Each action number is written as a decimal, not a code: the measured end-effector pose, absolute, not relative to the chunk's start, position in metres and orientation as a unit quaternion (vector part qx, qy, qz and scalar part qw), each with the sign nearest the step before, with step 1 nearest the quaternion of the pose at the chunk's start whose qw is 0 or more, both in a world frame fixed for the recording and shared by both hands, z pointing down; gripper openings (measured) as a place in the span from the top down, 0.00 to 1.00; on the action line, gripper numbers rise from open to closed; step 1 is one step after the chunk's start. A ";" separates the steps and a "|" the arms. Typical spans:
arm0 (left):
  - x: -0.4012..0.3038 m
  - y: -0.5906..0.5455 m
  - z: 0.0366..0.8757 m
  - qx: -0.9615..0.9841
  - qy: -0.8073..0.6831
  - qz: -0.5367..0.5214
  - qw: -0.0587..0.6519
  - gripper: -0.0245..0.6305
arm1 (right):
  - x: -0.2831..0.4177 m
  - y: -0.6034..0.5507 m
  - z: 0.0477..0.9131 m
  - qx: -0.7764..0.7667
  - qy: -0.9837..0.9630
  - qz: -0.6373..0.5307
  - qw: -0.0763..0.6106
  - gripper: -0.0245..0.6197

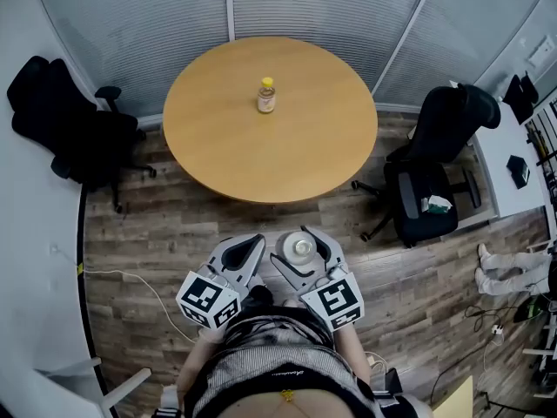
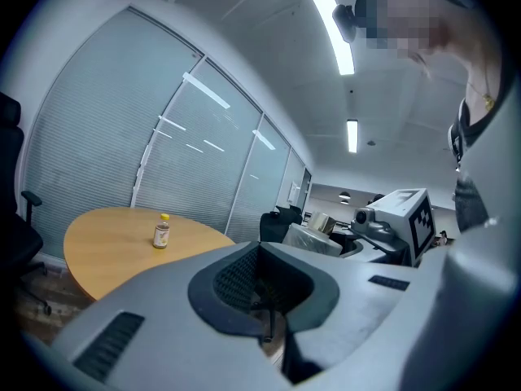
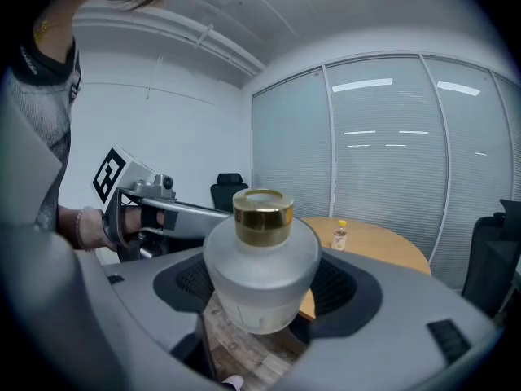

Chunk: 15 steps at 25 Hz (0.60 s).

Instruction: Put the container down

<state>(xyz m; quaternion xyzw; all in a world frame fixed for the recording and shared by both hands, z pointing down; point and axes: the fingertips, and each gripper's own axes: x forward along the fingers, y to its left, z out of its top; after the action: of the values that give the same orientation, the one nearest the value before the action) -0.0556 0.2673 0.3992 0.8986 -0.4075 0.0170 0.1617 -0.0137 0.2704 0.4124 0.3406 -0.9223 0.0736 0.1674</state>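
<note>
My right gripper [image 3: 260, 287] is shut on a frosted white container [image 3: 260, 271] with a gold cap, held upright above the wooden floor; in the head view the container [image 1: 299, 249] sits between the right gripper's [image 1: 301, 252] jaws, short of the round table. My left gripper [image 1: 248, 249] hangs beside it, its jaws closed together with nothing between them; in its own view the left gripper [image 2: 264, 287] points toward the table. A small bottle [image 1: 266, 95] with a yellow cap stands on the round wooden table [image 1: 331, 146].
Black office chairs stand left [image 1: 74, 129] and right [image 1: 435, 168] of the table. A white desk [image 1: 509, 159] runs along the right wall. A cable [image 1: 130, 277] lies on the floor at the left. Glass walls with blinds stand behind the table.
</note>
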 end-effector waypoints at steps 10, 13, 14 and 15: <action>-0.080 0.249 0.402 0.905 -0.391 0.018 0.164 0.96 | -0.042 0.253 0.416 0.348 -0.918 0.077 0.171 0.42; -0.089 0.248 0.405 0.907 -0.388 0.015 0.164 0.96 | -0.052 0.252 0.419 0.344 -0.920 0.083 0.170 0.42; -0.092 0.249 0.406 0.907 -0.389 0.015 0.163 0.96 | -0.055 0.252 0.420 0.343 -0.920 0.084 0.171 0.42; -0.095 0.250 0.407 0.906 -0.390 0.016 0.164 0.96 | -0.058 0.253 0.421 0.342 -0.920 0.084 0.172 0.42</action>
<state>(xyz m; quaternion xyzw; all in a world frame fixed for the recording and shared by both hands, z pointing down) -0.0952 0.2495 0.4066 0.9060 -0.3900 0.0156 0.1636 -0.0577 0.2527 0.4214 0.3420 -0.9200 0.0838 0.1722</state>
